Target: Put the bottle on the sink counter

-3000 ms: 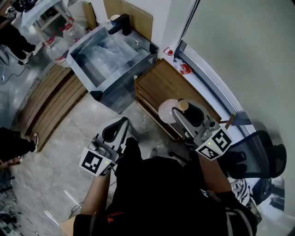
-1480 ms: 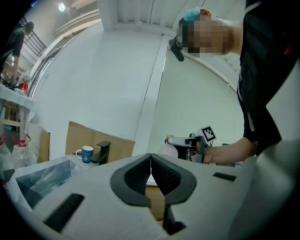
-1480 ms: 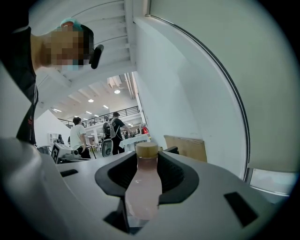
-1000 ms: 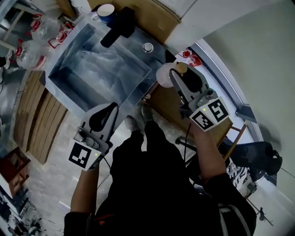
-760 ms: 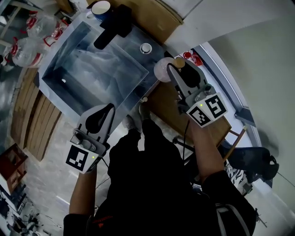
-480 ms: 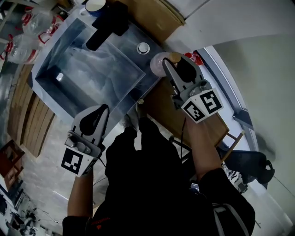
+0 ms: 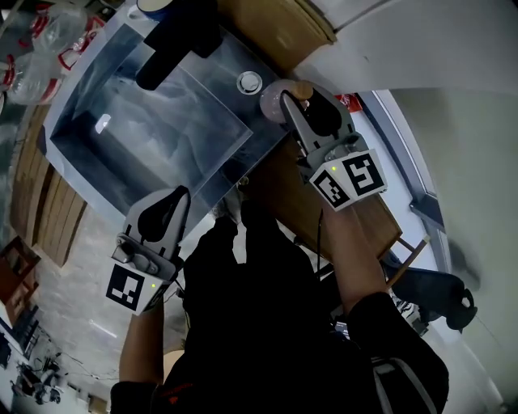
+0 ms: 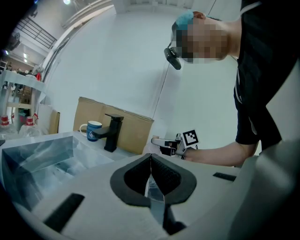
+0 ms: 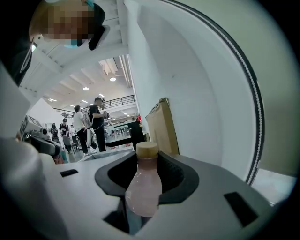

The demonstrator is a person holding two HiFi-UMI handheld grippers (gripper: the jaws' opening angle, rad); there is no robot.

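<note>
My right gripper (image 7: 288,103) is shut on a pale pink bottle (image 7: 272,98) with a tan cap. It holds the bottle upright over the right end of the steel sink counter (image 7: 261,129), beside a round white fitting (image 7: 250,81). In the right gripper view the bottle (image 9: 143,185) fills the gap between the dark pads (image 9: 174,174). Whether the bottle touches the counter I cannot tell. My left gripper (image 7: 176,196) hangs at the sink's near edge with its jaws pressed together and nothing in them. In the left gripper view they meet at the left gripper (image 8: 150,168).
The deep sink basin (image 7: 146,121) takes up most of the counter. At its back stand a black faucet (image 7: 174,40) and a blue mug (image 8: 93,131). A cardboard sheet (image 7: 283,24) leans on the wall. A wooden table (image 7: 340,214) stands to the right, below the counter.
My right gripper has carried the bottle from above the wooden table up and left to the counter's right end. The sink has drawn nearer. The left gripper stays shut.
</note>
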